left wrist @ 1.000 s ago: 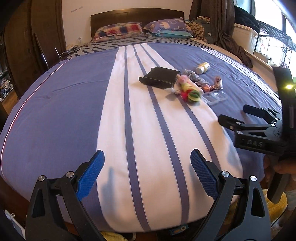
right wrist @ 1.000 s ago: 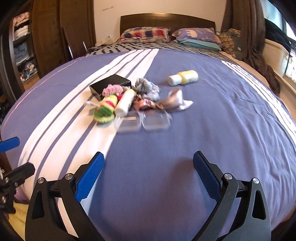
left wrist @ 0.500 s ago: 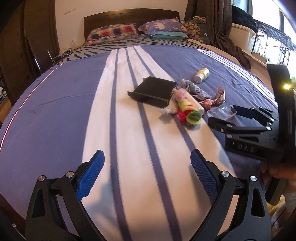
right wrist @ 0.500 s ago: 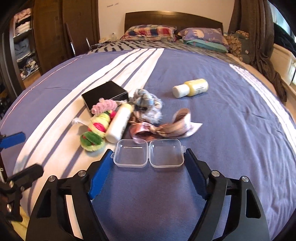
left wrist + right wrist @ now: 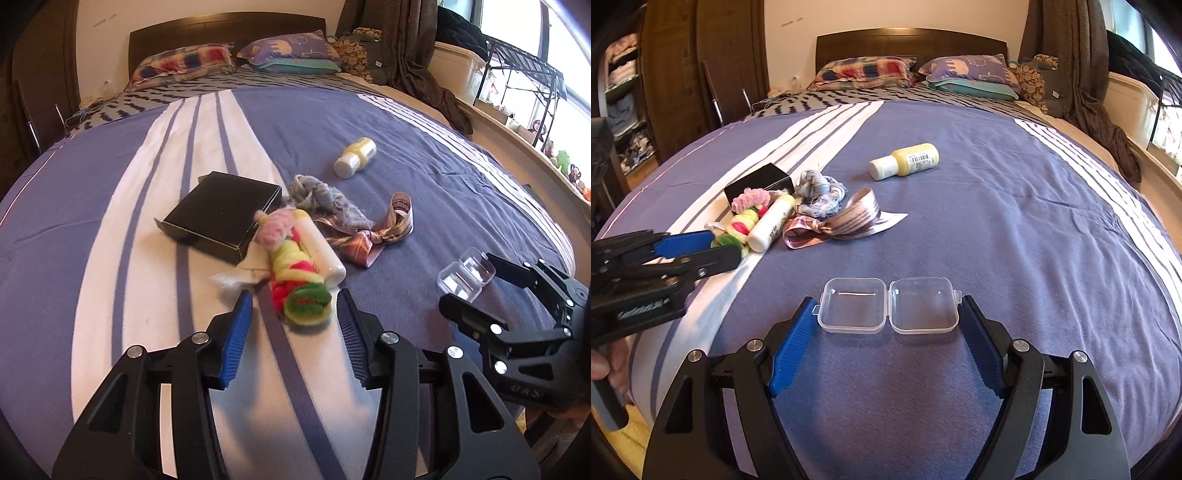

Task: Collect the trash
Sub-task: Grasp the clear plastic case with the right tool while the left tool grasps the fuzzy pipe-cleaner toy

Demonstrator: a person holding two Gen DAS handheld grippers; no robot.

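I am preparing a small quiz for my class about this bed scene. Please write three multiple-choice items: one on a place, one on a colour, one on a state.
1. Where does the yellow bottle lie?
A) on the floor
B) on the blue bedcover
C) on a chair

2. What colour is the flat box?
A) white
B) red
C) black

3. The clear case is:
A) open
B) snapped shut
C) broken in two

Answers: 1 B, it lies alone on blue cloth; 2 C, its top is plain black; 3 A, both halves sit side by side, joined at the hinge.
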